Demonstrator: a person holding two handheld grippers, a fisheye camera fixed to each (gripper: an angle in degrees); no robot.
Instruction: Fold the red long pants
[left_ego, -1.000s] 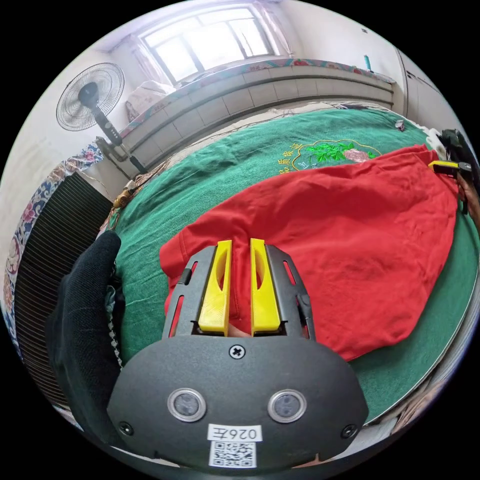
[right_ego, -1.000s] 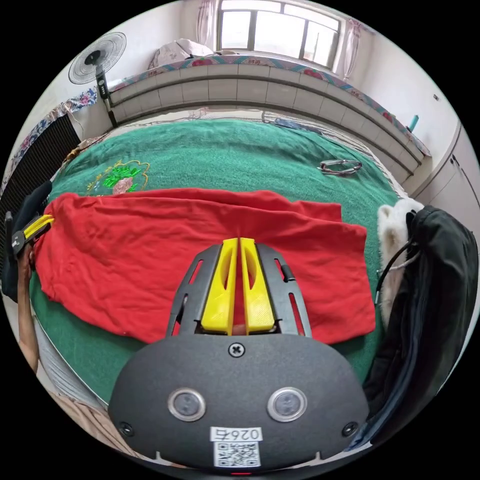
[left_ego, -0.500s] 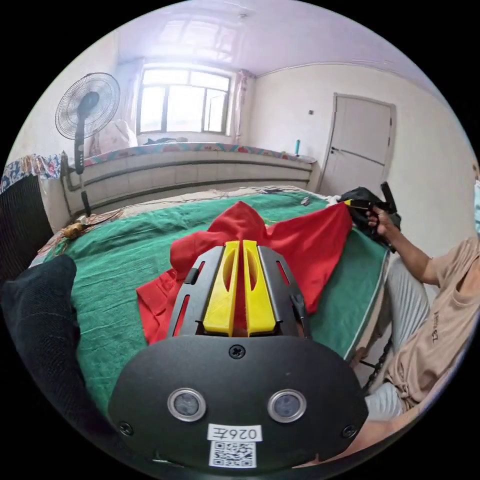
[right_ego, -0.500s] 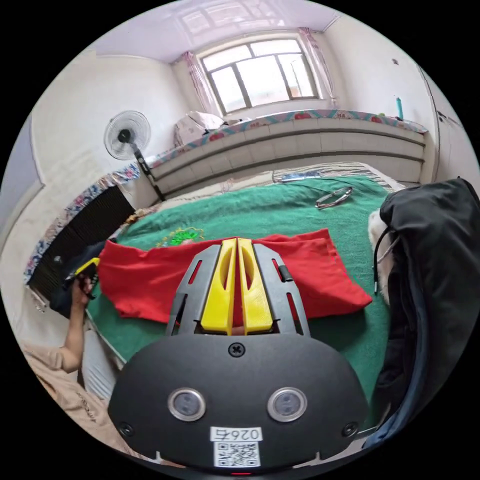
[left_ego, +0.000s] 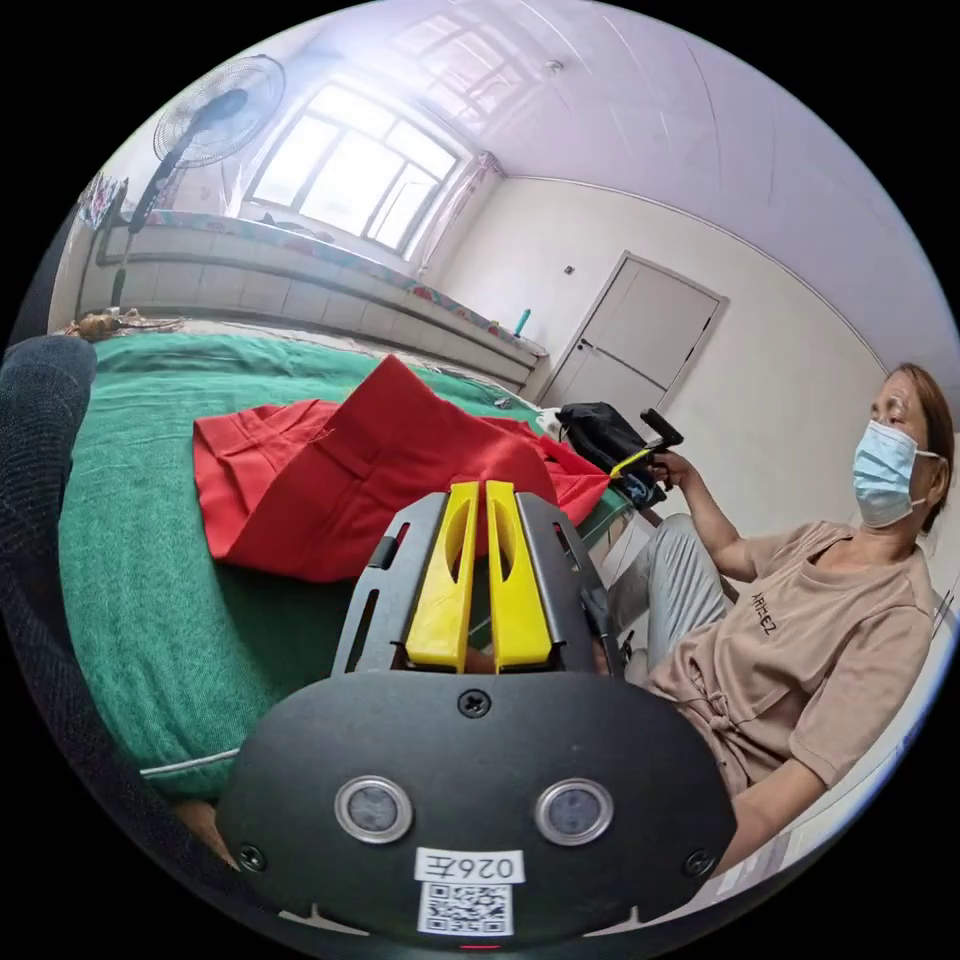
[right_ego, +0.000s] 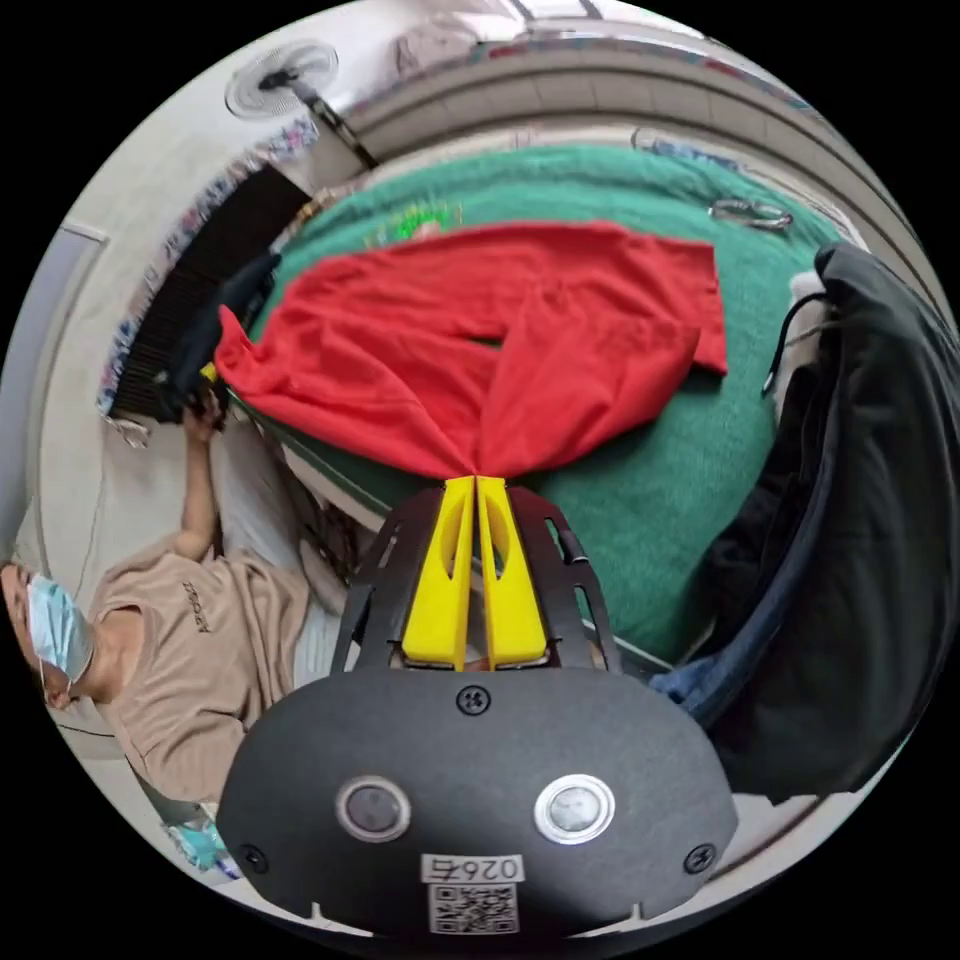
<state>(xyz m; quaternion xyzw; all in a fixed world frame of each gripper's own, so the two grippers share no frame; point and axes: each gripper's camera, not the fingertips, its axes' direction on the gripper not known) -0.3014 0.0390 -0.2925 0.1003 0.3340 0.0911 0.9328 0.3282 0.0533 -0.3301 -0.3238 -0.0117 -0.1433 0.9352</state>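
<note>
Both fingers (right_ego: 478, 485) tight on red pants (right_ego: 480, 330)

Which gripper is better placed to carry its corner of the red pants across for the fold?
Probably the right gripper: it grips the red pants with clear green bedcover ahead. The left gripper sits beyond the edge.

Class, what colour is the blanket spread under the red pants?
Green blanket, clearest in the right gripper view, beneath the red pants.

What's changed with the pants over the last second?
Both tongs, left and right, lifted the near edge of the red pants, which lay flat, and drew it off the green bedspread toward the person. Both kept their grip; the black jacket stayed.
</note>
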